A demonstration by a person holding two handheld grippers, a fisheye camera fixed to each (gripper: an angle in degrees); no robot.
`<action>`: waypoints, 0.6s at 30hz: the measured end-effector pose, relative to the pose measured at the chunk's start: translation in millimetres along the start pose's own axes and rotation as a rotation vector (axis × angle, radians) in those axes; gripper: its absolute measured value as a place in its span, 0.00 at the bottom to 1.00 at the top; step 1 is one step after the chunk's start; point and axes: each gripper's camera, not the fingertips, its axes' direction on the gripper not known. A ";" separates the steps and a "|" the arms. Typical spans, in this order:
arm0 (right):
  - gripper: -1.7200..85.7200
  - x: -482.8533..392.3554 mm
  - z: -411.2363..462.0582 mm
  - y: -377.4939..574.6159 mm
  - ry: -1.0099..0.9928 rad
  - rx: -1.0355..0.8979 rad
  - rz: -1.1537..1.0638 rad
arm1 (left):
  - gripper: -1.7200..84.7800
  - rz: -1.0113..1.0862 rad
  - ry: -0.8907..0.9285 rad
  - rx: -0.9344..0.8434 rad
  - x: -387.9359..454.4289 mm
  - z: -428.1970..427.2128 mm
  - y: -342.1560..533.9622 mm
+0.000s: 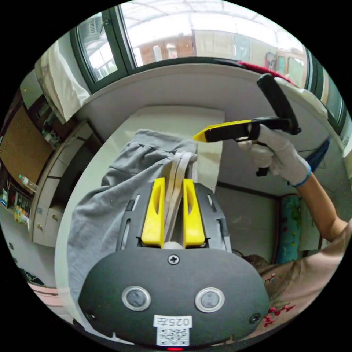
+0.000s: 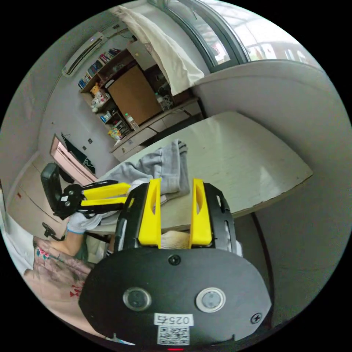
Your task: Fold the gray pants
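the left gripper view rides on the left tongs [image 1: 173,187], very near the gray pants [image 1: 110,198], looking along the white bench [image 1: 205,121] toward the window [image 1: 205,33] and taking in the right tongs [image 1: 200,136]. the right gripper view sits on the right tongs [image 2: 176,187], off the bench's [image 2: 238,154] near edge and farther from the cloth, facing across it toward the shelves [image 2: 110,77]. both views share the bench, the pants [image 2: 165,167], the window and the left tongs [image 2: 126,193].
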 end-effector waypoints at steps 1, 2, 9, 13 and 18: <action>0.15 5.0 1.4 -1.3 -0.021 0.001 -0.002 | 0.03 -0.020 0.021 -0.003 -0.6 5.1 2.9; 0.15 7.3 2.4 -2.4 -0.032 -0.002 -0.002 | 0.02 -0.032 0.037 -0.001 -1.3 7.0 5.0; 0.03 -12.5 10.4 -31.7 0.022 -0.093 -0.212 | 0.01 -0.265 0.279 0.025 -32.0 25.1 19.1; 0.02 -33.3 -20.9 -58.9 0.059 -0.012 -0.332 | 0.01 -0.351 0.385 0.116 -49.8 22.9 31.2; 0.03 -23.3 18.4 -55.9 0.277 -0.303 -0.381 | 0.01 -0.341 0.424 0.036 -53.5 39.0 32.4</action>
